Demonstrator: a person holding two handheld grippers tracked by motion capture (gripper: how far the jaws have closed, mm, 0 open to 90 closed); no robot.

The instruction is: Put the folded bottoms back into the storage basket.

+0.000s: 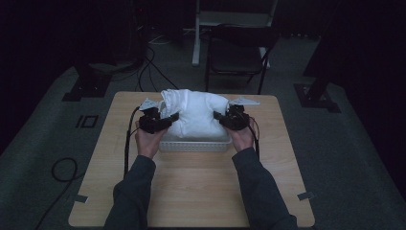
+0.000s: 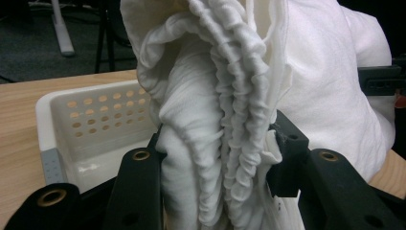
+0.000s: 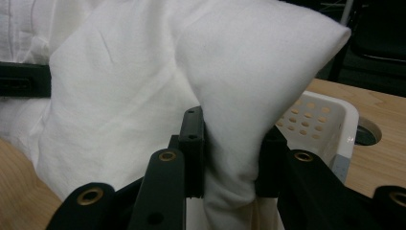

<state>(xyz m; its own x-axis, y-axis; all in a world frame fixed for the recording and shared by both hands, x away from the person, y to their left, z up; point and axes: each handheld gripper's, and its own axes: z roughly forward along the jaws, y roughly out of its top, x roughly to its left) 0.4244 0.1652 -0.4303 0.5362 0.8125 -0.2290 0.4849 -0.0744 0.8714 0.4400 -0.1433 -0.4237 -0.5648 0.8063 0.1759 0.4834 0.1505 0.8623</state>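
Note:
A bulky white cloth bundle (image 1: 195, 114) sits in and rises above a white perforated basket (image 1: 195, 143) at the table's middle. My left gripper (image 1: 165, 119) is shut on the bundle's left side; in the left gripper view its jaws pinch a gathered, ruffled edge of the cloth (image 2: 225, 158). My right gripper (image 1: 221, 117) is shut on the bundle's right side; in the right gripper view a smooth corner of the cloth (image 3: 230, 143) is squeezed between its pads. The basket wall (image 2: 100, 120) shows behind the left jaw and the basket's corner (image 3: 325, 124) behind the right jaw.
The basket stands on a light wooden table (image 1: 191, 191) with bare wood in front of it. A round hole (image 3: 366, 135) in the tabletop lies beside the basket. A dark folding chair (image 1: 239, 52) stands on the floor beyond the table, with cables (image 1: 148, 67) around.

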